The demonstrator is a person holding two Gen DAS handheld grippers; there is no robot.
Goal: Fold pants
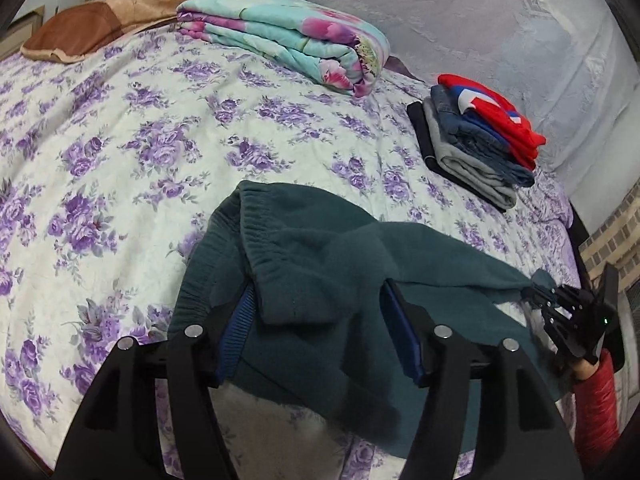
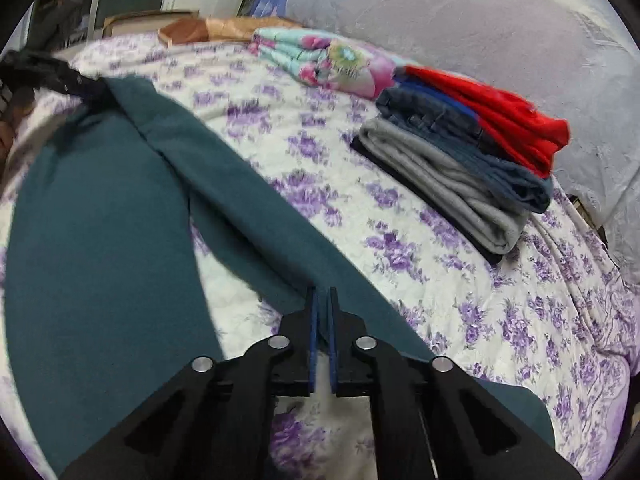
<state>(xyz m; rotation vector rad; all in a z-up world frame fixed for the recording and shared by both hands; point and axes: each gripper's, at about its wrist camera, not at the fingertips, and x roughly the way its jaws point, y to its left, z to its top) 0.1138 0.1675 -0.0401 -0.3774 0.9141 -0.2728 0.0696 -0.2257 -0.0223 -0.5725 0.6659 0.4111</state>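
Observation:
Dark teal pants [image 1: 320, 264] lie on the purple-flowered bed sheet [image 1: 120, 160]. Their ribbed waistband is bunched between the fingers of my left gripper [image 1: 318, 300], which stands open around the cloth. In the right wrist view the legs of the pants [image 2: 100, 220] run from the upper left down to my right gripper [image 2: 323, 300], shut on the edge of one leg. The left wrist view shows the right gripper [image 1: 534, 292] at the far right, with the cloth drawn to a point at its tip. The left gripper [image 2: 80, 84] shows dark and blurred at the waist end.
A stack of folded clothes [image 1: 480, 140] [image 2: 460, 152], red on top of denim, grey and black, sits at the bed's far right. A folded floral quilt [image 1: 288, 40] and a brown pillow [image 1: 100, 24] lie at the back. A red sleeve [image 1: 596, 392] holds the right gripper.

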